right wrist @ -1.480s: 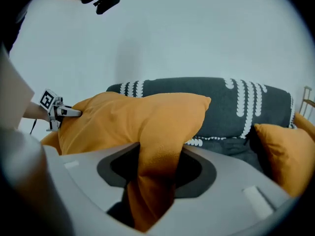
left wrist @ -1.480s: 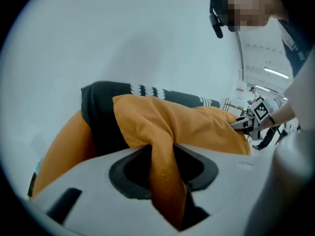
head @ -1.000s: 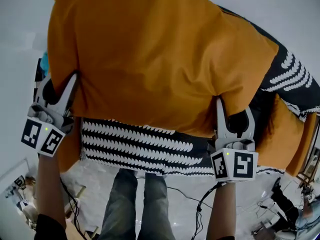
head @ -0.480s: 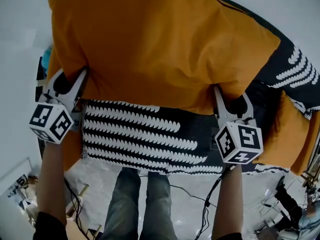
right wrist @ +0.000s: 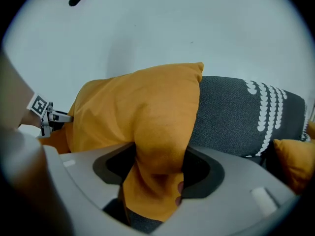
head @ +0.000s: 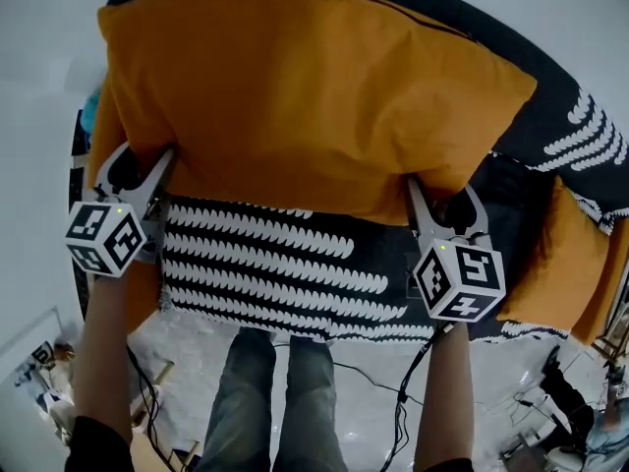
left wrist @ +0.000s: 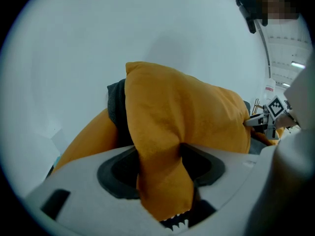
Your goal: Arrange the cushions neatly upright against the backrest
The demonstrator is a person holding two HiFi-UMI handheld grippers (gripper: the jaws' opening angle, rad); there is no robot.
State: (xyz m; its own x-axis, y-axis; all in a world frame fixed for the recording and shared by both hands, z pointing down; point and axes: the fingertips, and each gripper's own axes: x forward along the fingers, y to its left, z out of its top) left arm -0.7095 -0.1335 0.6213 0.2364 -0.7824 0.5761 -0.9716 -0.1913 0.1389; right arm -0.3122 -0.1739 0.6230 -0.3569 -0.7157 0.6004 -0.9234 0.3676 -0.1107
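The orange cushion (head: 305, 96) may flop toward 6 o'clock, since the jaws of the left gripper (head: 138, 160) and right gripper (head: 442, 197) (each pinching a lower corner) have just been opening.

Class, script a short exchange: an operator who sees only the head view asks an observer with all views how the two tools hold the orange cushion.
Operator: In the head view the orange cushion hides both tools' tips. Is the left tool on it?
Observer: In the left gripper view, a cushion corner fills the gap between its jaws and touches both pads. The jaws have just been opening.
Operator: And the right tool?
Observer: In the right gripper view, a bunched corner sits between its jaws and presses on both sides. Those jaws have also just been opening.
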